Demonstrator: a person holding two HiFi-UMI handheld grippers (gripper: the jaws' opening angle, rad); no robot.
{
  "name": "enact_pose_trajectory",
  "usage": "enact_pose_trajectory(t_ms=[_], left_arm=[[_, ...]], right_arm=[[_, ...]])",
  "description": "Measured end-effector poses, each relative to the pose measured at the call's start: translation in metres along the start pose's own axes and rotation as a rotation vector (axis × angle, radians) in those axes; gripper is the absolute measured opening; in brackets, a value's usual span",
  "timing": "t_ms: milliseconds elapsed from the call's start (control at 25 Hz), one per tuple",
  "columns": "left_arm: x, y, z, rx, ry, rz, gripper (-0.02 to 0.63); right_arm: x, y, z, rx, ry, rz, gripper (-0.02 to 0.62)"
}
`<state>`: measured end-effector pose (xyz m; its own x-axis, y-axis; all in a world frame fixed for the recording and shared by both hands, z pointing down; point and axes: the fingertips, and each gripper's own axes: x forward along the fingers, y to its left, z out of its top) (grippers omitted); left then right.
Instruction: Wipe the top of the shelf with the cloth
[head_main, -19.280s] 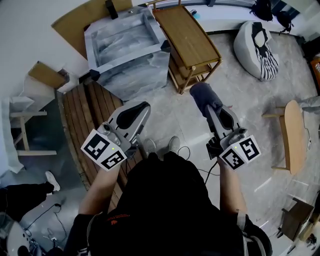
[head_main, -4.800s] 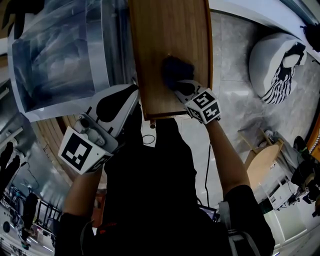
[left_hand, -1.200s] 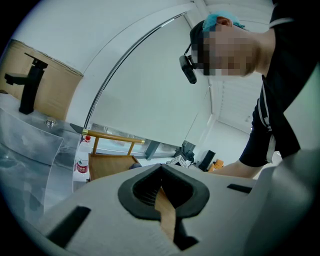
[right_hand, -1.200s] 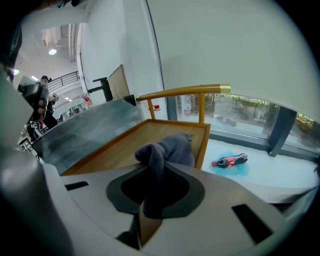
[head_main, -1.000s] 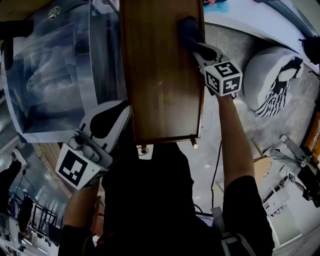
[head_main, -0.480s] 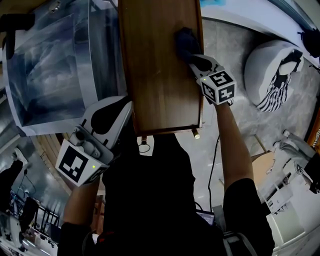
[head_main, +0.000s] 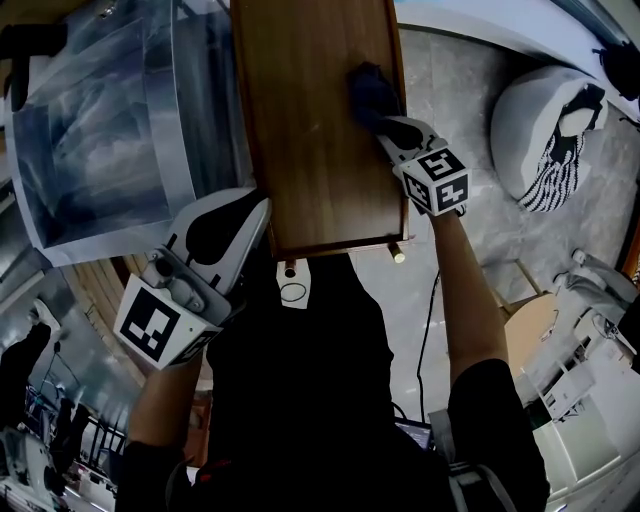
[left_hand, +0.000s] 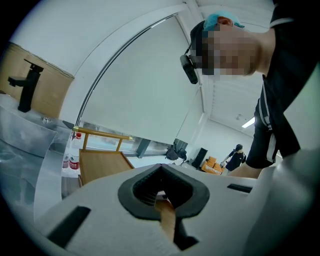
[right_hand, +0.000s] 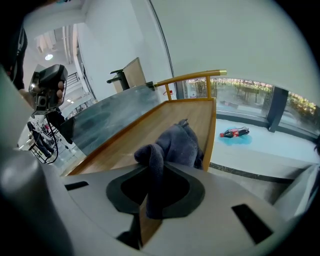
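Both jaws pinching the cloth (right_hand: 175, 142) show only in right gripper view.

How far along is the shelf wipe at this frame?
Done: the cloth is clamped in the right gripper and down on the shelf top. In hand: wiping by the shelf's right edge. Left: the wood shows no wiped-versus-unwiped difference, so remaining coverage can't be judged. The left gripper is shut and idle beside the shelf.

Two grippers are showing, the left gripper (head_main: 258, 210) and the right gripper (head_main: 384, 118); one cloth (head_main: 368, 88) is lying on one shelf (head_main: 300, 140); one beanbag (head_main: 540, 110) is sitting far right.
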<state>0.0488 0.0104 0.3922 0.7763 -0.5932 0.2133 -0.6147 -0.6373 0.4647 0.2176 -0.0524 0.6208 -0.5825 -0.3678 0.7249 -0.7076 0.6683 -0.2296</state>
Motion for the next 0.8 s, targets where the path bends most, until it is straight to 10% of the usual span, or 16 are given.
enact_pose_trajectory(t_ms=[800], left_arm=[[-0.02, -0.022, -0.01, 0.001, 0.005, 0.0, 0.018]], right_arm=[[-0.036, 0.053, -0.066, 0.019, 0.075, 0.047, 0.048]])
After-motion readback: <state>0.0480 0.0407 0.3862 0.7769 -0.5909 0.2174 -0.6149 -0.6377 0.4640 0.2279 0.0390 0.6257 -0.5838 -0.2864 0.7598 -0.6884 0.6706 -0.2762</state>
